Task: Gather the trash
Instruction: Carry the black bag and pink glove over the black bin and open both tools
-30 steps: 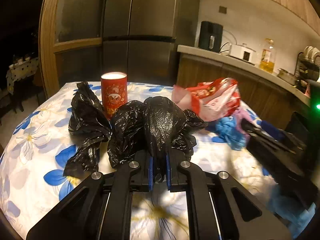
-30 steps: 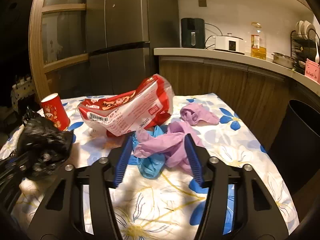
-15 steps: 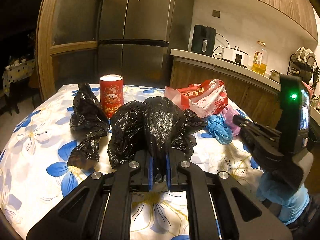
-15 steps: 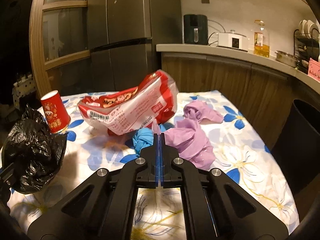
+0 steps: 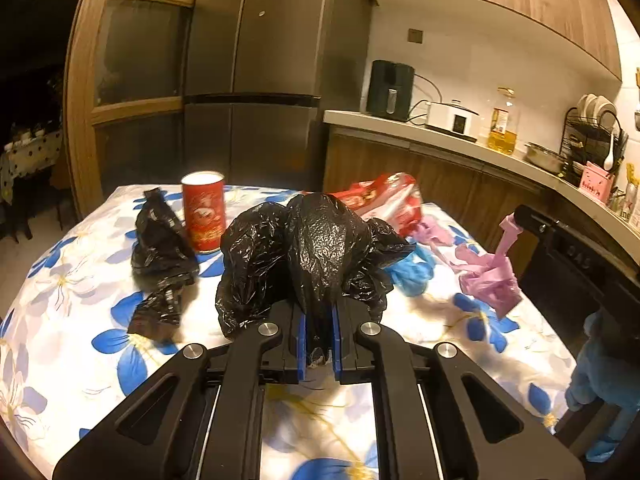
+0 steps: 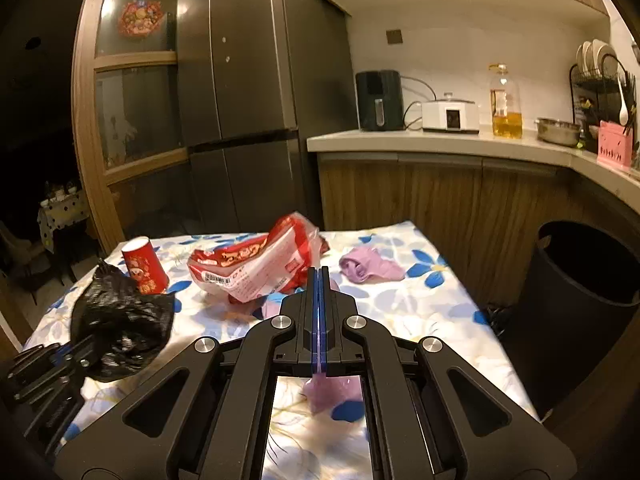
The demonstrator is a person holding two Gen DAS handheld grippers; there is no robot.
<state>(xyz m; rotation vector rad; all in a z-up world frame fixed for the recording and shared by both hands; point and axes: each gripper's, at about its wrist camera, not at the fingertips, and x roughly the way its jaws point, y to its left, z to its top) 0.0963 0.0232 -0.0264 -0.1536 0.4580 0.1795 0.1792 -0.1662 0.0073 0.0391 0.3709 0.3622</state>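
A: Left gripper (image 5: 319,338) is clenched on the black trash bag (image 5: 316,256), bag bunched up above the flowered table (image 5: 72,320). What's inside it, I can't tell, the plastic hides everything.

B: Right gripper (image 6: 319,312) is pinched tight on a purple glove (image 5: 490,276), which dangles clear of the table near its right edge.

A: Red paper cup (image 5: 203,211) stands upright near the far left corner; its inside is out of sight from here.

B: Black bin (image 6: 580,312) stands on the floor off the right edge, its mouth too dark to read.

A: Red snack wrapper (image 6: 256,268) is half hidden behind the bag, and the blue glove (image 5: 412,272) peeks out beside it.

B: Second purple glove (image 6: 370,268) lies near the far right corner. A smaller black bag (image 5: 162,248) slumps beside the cup.
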